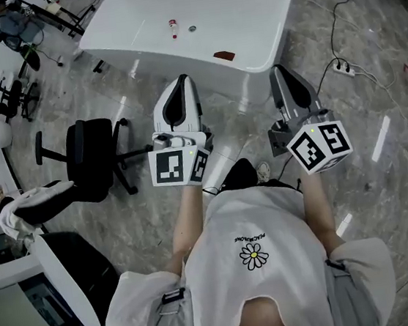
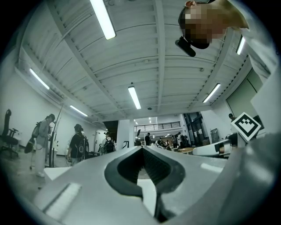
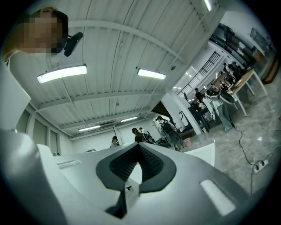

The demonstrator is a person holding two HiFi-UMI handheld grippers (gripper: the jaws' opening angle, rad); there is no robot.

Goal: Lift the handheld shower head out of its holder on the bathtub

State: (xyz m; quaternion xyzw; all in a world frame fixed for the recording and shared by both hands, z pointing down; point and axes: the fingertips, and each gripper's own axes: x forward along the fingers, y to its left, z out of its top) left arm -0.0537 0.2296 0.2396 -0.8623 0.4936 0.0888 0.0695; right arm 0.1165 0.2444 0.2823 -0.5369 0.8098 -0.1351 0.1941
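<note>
Approach pending: left claw [image 1: 183, 80] and right claw [image 1: 278, 70] pressed together, empty, well short of bathtub [image 1: 258, 4]; next probably step closer, spread one.

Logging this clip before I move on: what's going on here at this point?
A person stands just short of the white bathtub with a gripper in each hand. The left gripper and the right gripper are both held in the air near the tub's near edge and touch nothing. Both have their fingers closed tip to tip with nothing between them. The shower head cannot be picked out in these views, and the lift has not begun.
</note>
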